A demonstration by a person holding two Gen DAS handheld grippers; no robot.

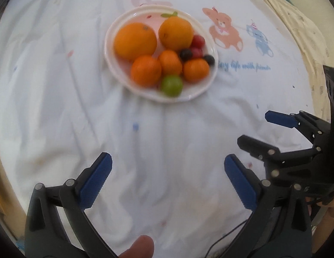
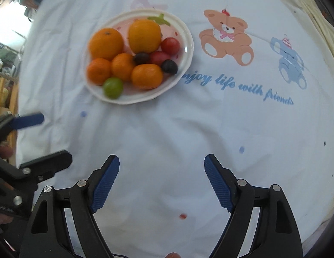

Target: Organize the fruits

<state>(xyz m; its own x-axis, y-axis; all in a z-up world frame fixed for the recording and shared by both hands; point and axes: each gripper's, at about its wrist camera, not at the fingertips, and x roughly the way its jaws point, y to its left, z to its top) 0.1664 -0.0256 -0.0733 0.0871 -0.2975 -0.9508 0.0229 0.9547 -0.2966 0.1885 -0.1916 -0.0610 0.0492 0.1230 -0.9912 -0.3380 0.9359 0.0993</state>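
A white plate (image 1: 115,32) (image 2: 184,34) on the white cloth holds two large oranges (image 1: 135,40) (image 2: 106,43), three small tangerines (image 1: 146,71) (image 2: 146,76), a green lime (image 1: 171,85) (image 2: 113,87), red fruits (image 1: 198,41) (image 2: 170,45) and dark plums (image 1: 186,54) (image 2: 169,66). My left gripper (image 1: 168,161) is open and empty, well short of the plate. My right gripper (image 2: 162,161) is open and empty, below and right of the plate. Each gripper shows at the edge of the other's view, the right (image 1: 253,129) and the left (image 2: 53,137).
The white cloth (image 2: 210,129) has printed bears (image 2: 226,35), a blue elephant (image 2: 290,64) and blue lettering. A beige patterned fabric (image 1: 296,21) lies at the far right edge. Shelves with clutter (image 2: 5,75) stand beyond the left edge.
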